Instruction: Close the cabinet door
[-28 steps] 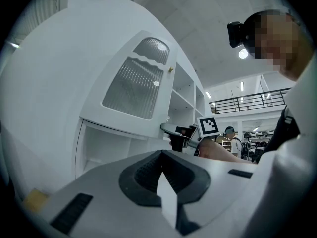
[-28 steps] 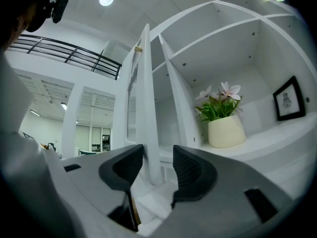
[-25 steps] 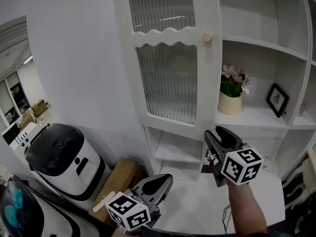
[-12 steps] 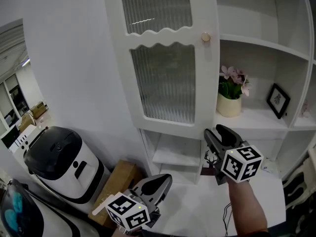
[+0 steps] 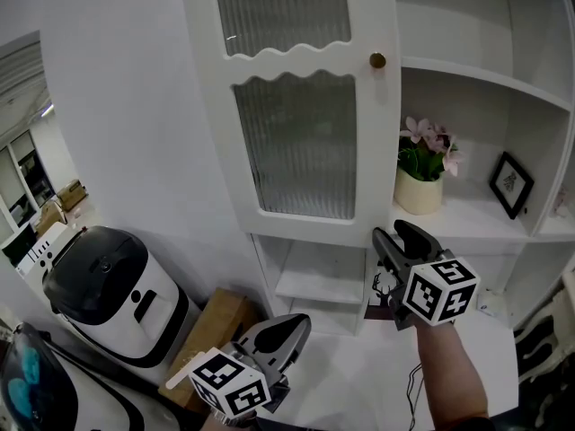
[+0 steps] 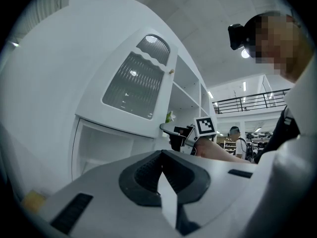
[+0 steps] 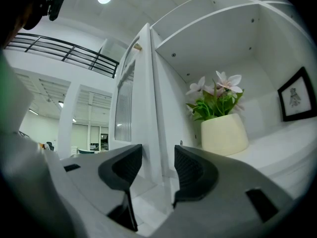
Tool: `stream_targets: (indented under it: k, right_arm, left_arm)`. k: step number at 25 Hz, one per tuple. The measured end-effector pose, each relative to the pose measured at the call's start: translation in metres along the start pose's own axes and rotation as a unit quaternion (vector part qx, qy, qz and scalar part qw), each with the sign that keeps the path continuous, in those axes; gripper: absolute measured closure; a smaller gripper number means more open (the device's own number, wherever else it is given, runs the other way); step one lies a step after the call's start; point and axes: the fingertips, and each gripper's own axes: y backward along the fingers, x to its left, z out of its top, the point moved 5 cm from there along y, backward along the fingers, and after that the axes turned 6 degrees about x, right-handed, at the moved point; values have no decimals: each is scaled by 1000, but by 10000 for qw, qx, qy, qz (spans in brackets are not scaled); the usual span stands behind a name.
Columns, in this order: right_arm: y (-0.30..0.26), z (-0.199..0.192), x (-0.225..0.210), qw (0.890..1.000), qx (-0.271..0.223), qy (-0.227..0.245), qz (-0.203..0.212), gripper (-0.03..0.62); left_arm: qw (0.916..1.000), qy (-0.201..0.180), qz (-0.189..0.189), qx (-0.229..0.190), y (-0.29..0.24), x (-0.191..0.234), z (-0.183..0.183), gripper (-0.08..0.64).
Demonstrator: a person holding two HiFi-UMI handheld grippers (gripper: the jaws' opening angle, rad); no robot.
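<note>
Door (image 5: pixel 305 142): still open; push looks imminent.
Right hand-held gripper (image 5: pixel 391 234): jaws apart, empty, has crept toward the free edge.
Left hand-held gripper (image 5: pixel 296 323): closed, empty.

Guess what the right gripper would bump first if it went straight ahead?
Probably the edge of the cabinet door: it stands right ahead of the right gripper, lined up with the gap between its open jaws. How near, I can't tell.

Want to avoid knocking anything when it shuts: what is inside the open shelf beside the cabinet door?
A cream pot of pink flowers and a small framed picture stand on the shelf. The cabinet door covers anything behind its ribbed glass.
</note>
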Motion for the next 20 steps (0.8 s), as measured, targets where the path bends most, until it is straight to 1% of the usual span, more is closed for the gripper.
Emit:
stream_targets:
  k: [11,20]
  right_arm:
    - [-11,-1,-9,10000,56,25,3,400]
    - [-13,0,-11,9999,16,-41,162,399]
  left_arm:
    - [9998,31,152,-92,3,-4,-2,554]
    - [9991,141,393,-83,5,-11,-11,554]
